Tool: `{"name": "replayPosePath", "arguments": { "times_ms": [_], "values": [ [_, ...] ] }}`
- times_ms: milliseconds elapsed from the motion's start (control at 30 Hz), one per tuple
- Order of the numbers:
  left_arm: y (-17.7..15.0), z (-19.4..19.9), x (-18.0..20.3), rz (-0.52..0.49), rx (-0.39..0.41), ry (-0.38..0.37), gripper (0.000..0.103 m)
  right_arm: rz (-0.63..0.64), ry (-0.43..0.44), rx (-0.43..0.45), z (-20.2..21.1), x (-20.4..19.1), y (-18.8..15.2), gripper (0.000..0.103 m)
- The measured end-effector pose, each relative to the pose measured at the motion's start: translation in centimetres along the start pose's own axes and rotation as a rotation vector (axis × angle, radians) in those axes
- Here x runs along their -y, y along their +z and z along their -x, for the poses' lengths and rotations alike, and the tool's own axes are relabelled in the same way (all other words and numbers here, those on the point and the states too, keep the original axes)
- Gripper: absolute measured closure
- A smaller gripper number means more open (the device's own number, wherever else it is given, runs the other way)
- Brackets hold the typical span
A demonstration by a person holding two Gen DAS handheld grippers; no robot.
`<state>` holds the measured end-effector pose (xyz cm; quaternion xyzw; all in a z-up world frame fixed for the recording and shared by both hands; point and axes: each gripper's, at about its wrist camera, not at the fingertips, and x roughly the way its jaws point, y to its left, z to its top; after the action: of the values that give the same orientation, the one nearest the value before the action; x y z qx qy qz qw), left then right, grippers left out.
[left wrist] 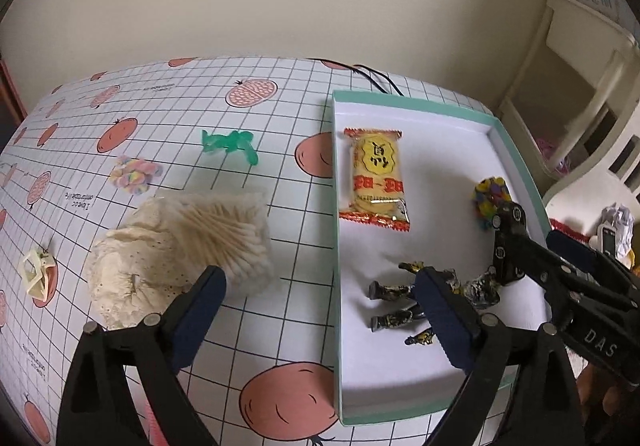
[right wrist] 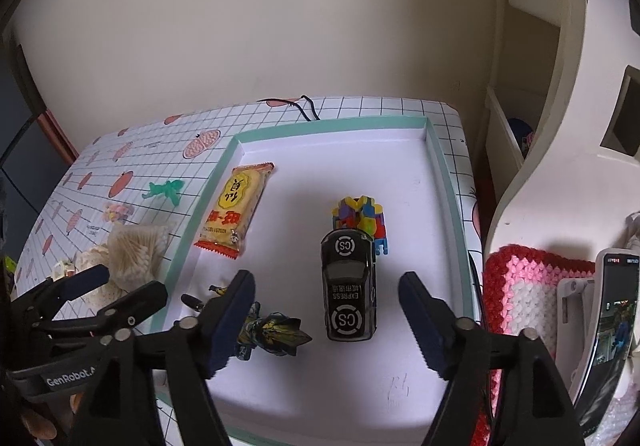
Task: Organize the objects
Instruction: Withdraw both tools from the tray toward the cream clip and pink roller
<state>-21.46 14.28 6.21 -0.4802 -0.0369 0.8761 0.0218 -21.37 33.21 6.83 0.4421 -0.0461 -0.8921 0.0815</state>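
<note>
A white tray with a teal rim [left wrist: 335, 205] [right wrist: 332, 123] holds a yellow snack packet [left wrist: 376, 177] [right wrist: 236, 209], a colourful block toy [left wrist: 490, 195] [right wrist: 360, 213], a black toy car [right wrist: 348, 286] and a black-and-yellow figure [left wrist: 396, 292] [right wrist: 276, 330]. My right gripper [right wrist: 326, 288] [left wrist: 532, 230] hovers open astride the car, touching nothing. My left gripper [left wrist: 324, 306] [right wrist: 124, 284] is open over the tray's left rim, with one finger near a bag of cotton swabs [left wrist: 224, 230] [right wrist: 136, 250] and the other above the figure.
Left of the tray, on the grid-patterned tablecloth, lie a cream lace cloth [left wrist: 124, 278], a green toy figure [left wrist: 230, 143] [right wrist: 166, 189], a pastel bobble [left wrist: 134, 173] and a cream clip [left wrist: 36, 274]. White shelving [right wrist: 560, 125], a crocheted cushion [right wrist: 532, 286] and a phone [right wrist: 612, 326] stand to the right.
</note>
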Motion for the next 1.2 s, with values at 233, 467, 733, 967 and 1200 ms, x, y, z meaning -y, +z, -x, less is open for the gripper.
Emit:
{"name": "replayPosePath", "arguments": {
  "times_ms": [233, 467, 733, 967, 1200],
  "values": [
    [0.1, 0.1, -0.2, 0.002, 0.018, 0.023, 0.0, 0.002, 0.003, 0.006, 0.1, 0.0, 0.1, 0.01],
    [0.1, 0.1, -0.6, 0.012, 0.024, 0.018, 0.0, 0.002, 0.007, 0.015, 0.2, -0.2, 0.2, 0.0],
    [0.1, 0.2, -0.8, 0.02, 0.035, 0.024, 0.0, -0.005, 0.007, 0.02, 0.2, 0.0, 0.1, 0.0],
    [0.1, 0.2, -0.8, 0.021, 0.035, 0.021, 0.0, -0.01, 0.005, 0.015, 0.2, 0.1, 0.1, 0.0],
    [0.6, 1.4, -1.3, 0.014, 0.033, -0.005, 0.0, 0.012, 0.0, 0.044, 1.9, -0.9, 0.8, 0.0]
  ]
}}
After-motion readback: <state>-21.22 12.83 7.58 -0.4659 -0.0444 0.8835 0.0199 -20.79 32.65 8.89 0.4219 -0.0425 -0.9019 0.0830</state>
